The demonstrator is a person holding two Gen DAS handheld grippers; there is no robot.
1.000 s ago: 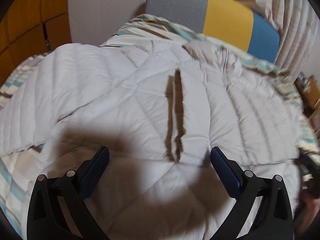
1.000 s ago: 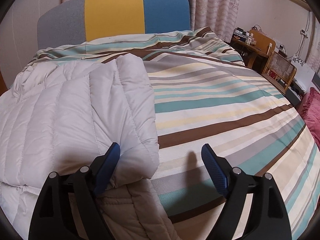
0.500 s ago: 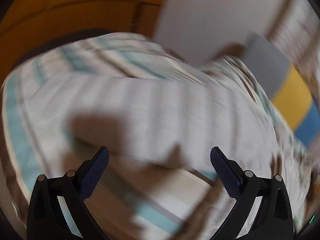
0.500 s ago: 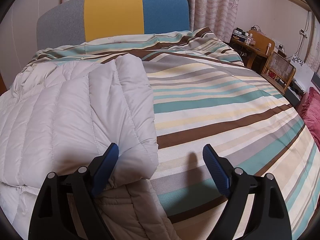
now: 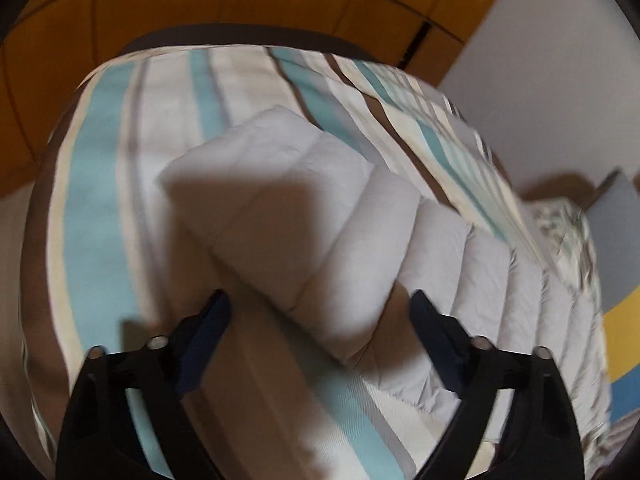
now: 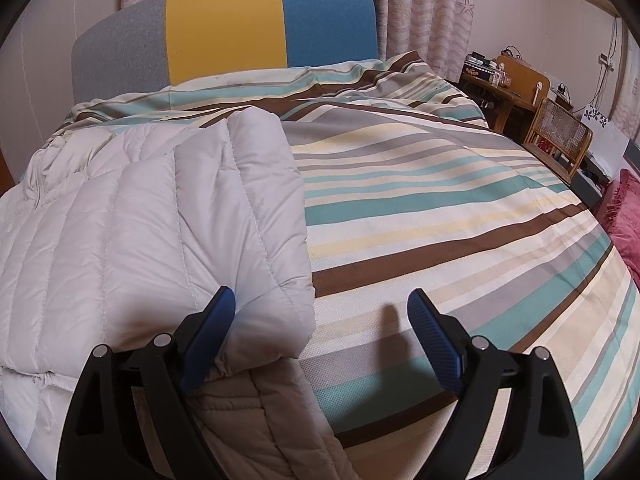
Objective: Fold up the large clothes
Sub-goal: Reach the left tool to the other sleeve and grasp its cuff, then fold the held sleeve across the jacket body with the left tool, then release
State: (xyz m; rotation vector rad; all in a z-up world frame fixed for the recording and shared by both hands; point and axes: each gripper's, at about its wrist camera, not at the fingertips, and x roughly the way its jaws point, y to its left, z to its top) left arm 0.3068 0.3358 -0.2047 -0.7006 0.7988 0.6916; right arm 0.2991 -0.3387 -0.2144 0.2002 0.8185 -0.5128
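A pale grey quilted puffer jacket [image 6: 152,216] lies on a striped bedspread [image 6: 440,216]. In the right wrist view a sleeve is folded over the body, its cuff end near my right gripper [image 6: 322,304], which is open and empty; its left finger [image 6: 212,320] rests over the sleeve edge. In the left wrist view the other sleeve [image 5: 304,216] sticks out over the bedspread [image 5: 96,216]. My left gripper [image 5: 320,308] is open and empty, hovering just above the sleeve's cuff end.
A grey, yellow and blue headboard [image 6: 224,32] stands at the bed's far end. A wooden desk and cane chair [image 6: 556,136] stand to the right. An orange wooden wall [image 5: 200,0] lies beyond the bed's left edge.
My left gripper has swung left from over the jacket's body to the outstretched sleeve. My right gripper has barely moved.
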